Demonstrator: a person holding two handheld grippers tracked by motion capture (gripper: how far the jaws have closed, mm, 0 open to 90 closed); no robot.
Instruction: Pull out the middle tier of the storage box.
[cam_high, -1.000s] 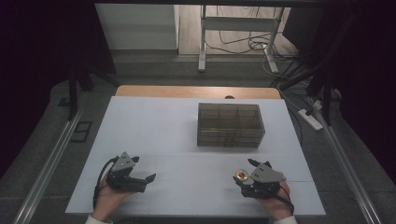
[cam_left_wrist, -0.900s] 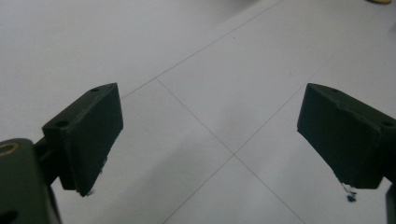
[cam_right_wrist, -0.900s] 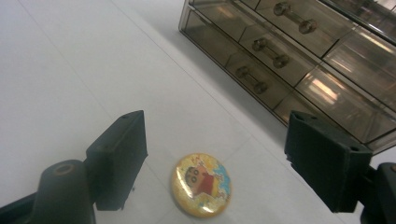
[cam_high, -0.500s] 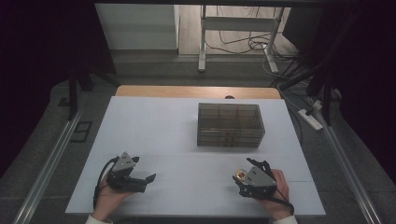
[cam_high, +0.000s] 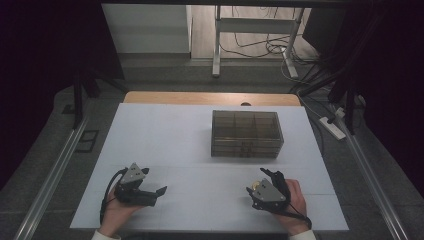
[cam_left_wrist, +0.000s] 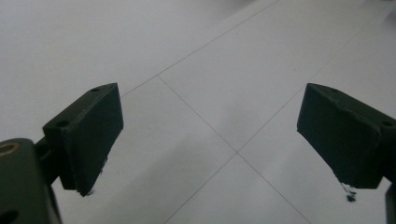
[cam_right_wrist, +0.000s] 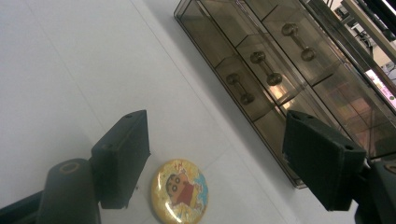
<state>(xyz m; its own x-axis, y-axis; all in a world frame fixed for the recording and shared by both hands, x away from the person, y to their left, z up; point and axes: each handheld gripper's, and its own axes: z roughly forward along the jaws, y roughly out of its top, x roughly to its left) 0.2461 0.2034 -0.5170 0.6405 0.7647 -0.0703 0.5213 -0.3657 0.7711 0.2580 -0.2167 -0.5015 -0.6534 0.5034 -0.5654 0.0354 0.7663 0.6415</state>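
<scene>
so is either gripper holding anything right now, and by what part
Nothing is held. The right gripper is open with the round yellow badge lying on the table between its fingers, untouched. The left gripper is open over bare table.

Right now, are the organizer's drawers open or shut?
Shut: the drawer box shows its three handled fronts flush in the right gripper view.
</scene>
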